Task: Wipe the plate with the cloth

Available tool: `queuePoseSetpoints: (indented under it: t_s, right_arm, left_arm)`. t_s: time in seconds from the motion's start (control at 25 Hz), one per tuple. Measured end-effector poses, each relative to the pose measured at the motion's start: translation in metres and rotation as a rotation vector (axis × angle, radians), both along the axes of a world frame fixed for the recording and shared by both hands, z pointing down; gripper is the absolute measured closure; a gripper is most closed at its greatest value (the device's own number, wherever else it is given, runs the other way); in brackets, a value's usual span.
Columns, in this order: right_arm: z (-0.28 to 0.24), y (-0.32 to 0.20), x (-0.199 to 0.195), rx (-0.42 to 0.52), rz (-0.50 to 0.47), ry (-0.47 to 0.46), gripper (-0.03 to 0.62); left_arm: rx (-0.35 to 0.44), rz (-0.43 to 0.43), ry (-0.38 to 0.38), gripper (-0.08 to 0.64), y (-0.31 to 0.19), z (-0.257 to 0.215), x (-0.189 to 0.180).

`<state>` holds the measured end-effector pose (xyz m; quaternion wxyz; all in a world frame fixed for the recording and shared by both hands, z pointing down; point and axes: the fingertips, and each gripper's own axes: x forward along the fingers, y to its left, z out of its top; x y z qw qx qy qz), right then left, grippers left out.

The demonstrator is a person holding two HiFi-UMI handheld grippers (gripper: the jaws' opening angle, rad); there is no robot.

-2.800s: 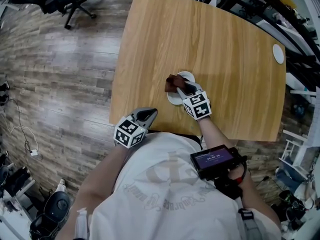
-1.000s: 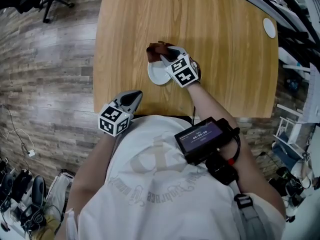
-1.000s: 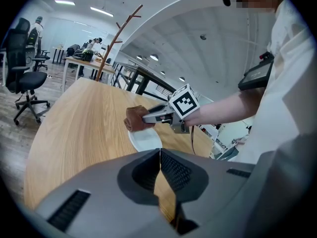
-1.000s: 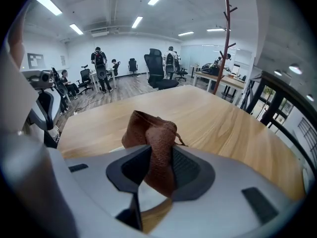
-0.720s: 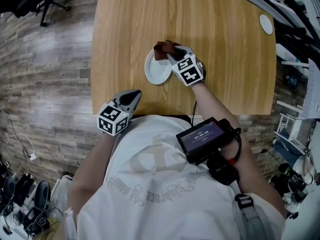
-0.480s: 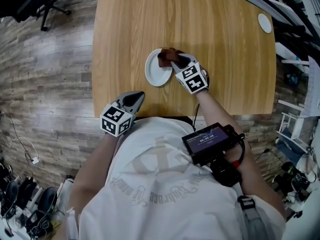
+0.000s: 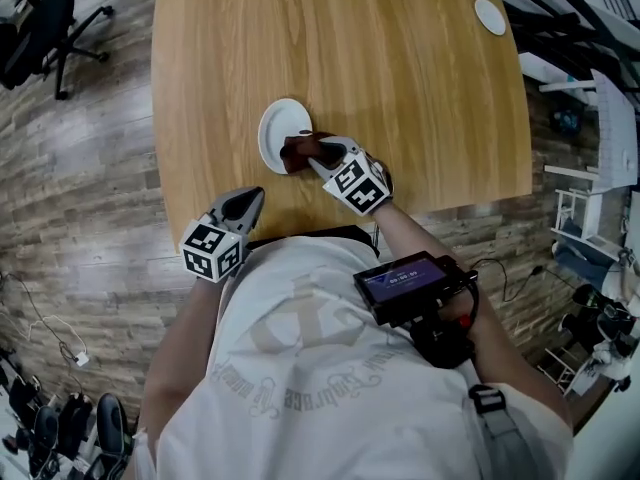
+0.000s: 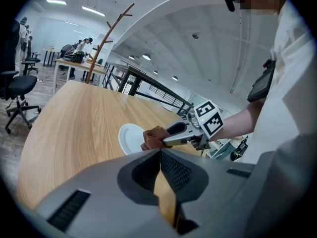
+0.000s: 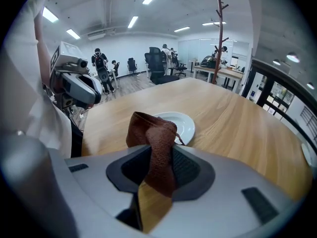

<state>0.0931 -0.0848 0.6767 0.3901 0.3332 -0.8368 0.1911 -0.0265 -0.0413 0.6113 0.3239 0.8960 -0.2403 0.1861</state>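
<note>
Two grippers are seen at the near side of a wooden table (image 7: 350,58). Closest to the person, the left gripper (image 7: 248,196) is held at the table's near edge, well apart from the dish; its jaws are pressed together and nothing is caught between them. Just beyond it and to the right, the right gripper (image 7: 316,158) is clamped on a brown cloth (image 7: 296,152): a fold of the fabric is pinched between the two jaws, and the rest is bunched up past the fingertips in a loose, crumpled mass. That bunch is laid over the near right rim of a white plate (image 7: 272,128), so that part of the rim is hidden by it, while most of the dish is left uncovered to the left of the jaws. The plate is set flat on the wood, near the table's left edge. Farther off, a small white disc (image 7: 490,16) is seen by the far right corner of the table, and a black office chair (image 7: 45,23) is parked on the plank floor beyond the left side.
</note>
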Motion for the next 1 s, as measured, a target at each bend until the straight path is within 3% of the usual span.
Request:
queuePoseSetpoints:
  t_s: [0.24, 0.52, 0.72, 1.0]
  right_arm:
    - [-0.007, 0.021, 0.0, -0.013, 0.032, -0.057, 0.466]
    - [-0.032, 0.01, 0.024, 0.036, 0.183, -0.171, 0.466]
    - [-0.066, 0.004, 0.046, 0.106, 0.258, -0.286, 0.466]
    - [-0.113, 0.012, 0.044, 0.231, 0.261, -0.391, 0.466]
  left_arm:
    - [0.017, 0.021, -0.003, 0.548, 0.001, -0.005, 0.006]
    - [0.056, 0.037, -0.004, 0.548, -0.007, -0.016, 0.014]
    - [0.088, 0.029, 0.007, 0.546, -0.01, -0.026, 0.028]
    - [0.121, 0.024, 0.019, 0.546, -0.011, -0.041, 0.025]
